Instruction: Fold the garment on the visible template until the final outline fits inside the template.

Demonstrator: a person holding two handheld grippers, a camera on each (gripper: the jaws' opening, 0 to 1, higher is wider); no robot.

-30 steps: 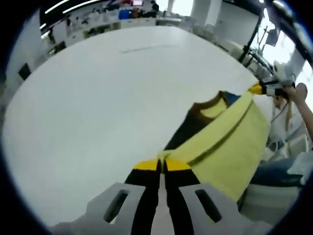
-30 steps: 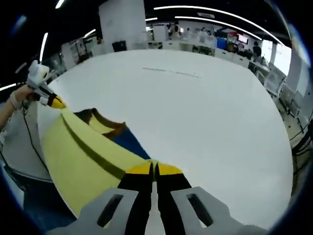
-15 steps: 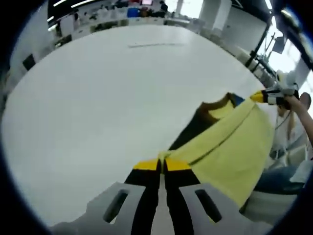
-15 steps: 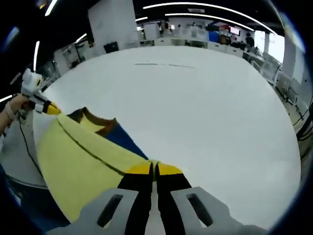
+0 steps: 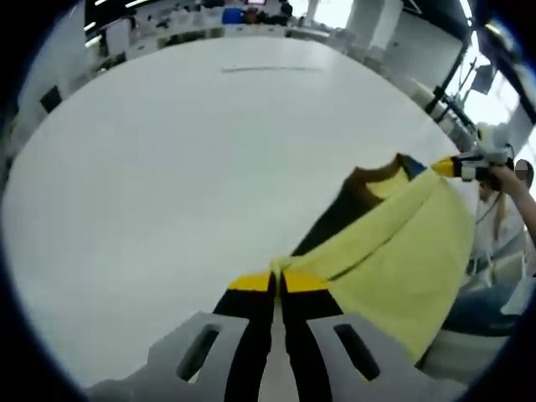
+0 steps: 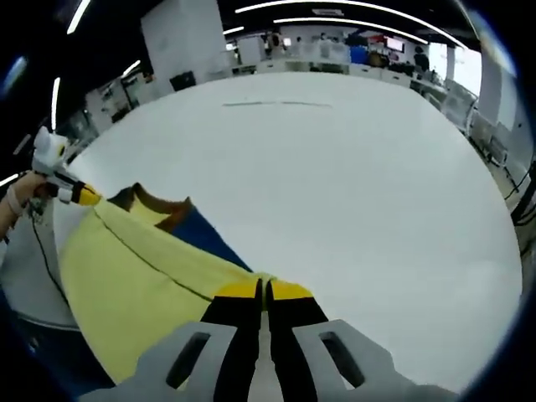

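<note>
Both hand-held grippers are clamped on the garment: the left hand-held gripper (image 5: 277, 283) pinches one corner of the yellow edge with its jaws fully closed, and the right hand-held gripper (image 6: 263, 289) pinches the opposite corner in the same way. The garment (image 5: 394, 251) hangs stretched between them at the near edge of the white bench (image 5: 184, 159), with its yellow panel facing the person and its dark blue side and brown collar (image 6: 155, 201) lying toward the bench surface. Compared with one second ago, the fabric span is carried slightly further over the bench and drawn flatter, the collar sits further onto the surface, and the fold crease across the yellow panel appears thinner. This indicates that the garment is being transported and tensioned, not yet laid down. A faint dark line (image 6: 276, 104) is visible far across the bench; whether it belongs to the template cannot be determined. The folding itself is judged not to have begun, and the next action likely calls for lowering the taut garment flat onto the bench with equal tension at both corners.
</note>
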